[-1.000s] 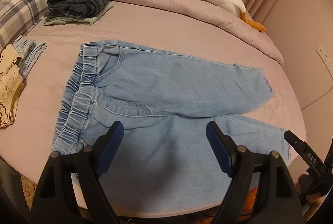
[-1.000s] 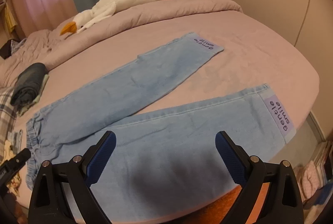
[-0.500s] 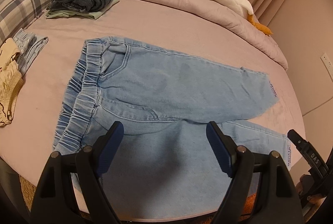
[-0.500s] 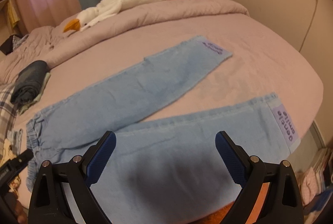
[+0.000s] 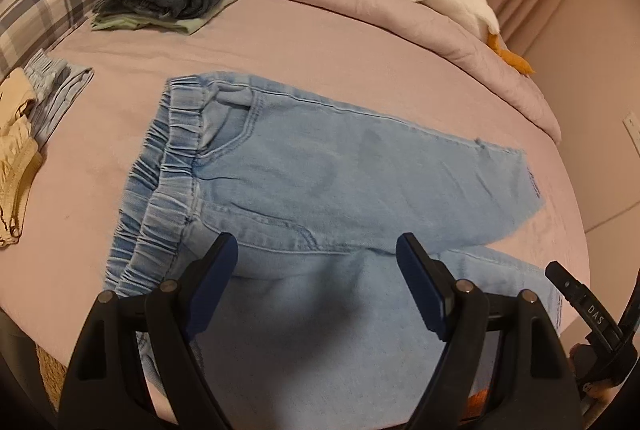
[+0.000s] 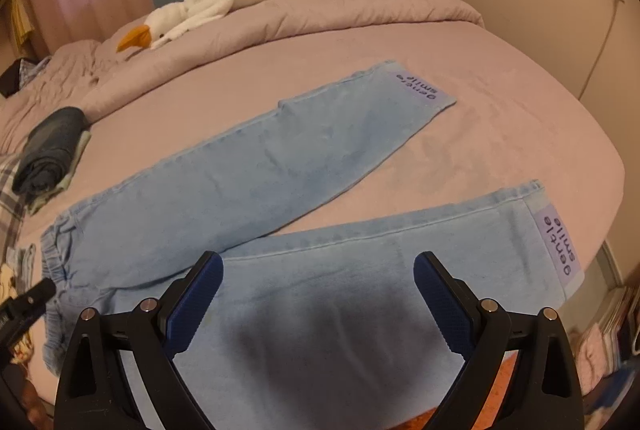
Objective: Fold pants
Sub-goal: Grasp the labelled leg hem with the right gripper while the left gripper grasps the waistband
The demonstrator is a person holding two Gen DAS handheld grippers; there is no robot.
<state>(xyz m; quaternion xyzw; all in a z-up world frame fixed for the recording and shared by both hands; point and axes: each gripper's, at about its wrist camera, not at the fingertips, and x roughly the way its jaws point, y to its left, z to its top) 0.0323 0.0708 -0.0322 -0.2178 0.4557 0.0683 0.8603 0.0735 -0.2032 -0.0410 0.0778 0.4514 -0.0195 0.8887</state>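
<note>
Only the left wrist view shows the elastic waistband [image 5: 168,182]; the right shows both lilac cuff patches [image 6: 558,250], seemingly printed. Light-blue pants [image 6: 248,182] lie flat on the bed [image 6: 500,118], legs splayed. Both grippers [image 5: 316,266] [image 6: 318,286] hover above, fingers spread, empty.

Warm dim light is washing everything pinkish, soft shadows are pooling on the pants [image 6: 328,342], fisheye edges are bending dark.

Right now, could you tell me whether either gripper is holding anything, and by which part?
Nothing is held: the left gripper and right gripper both hover open above the light-blue jeans.
</note>
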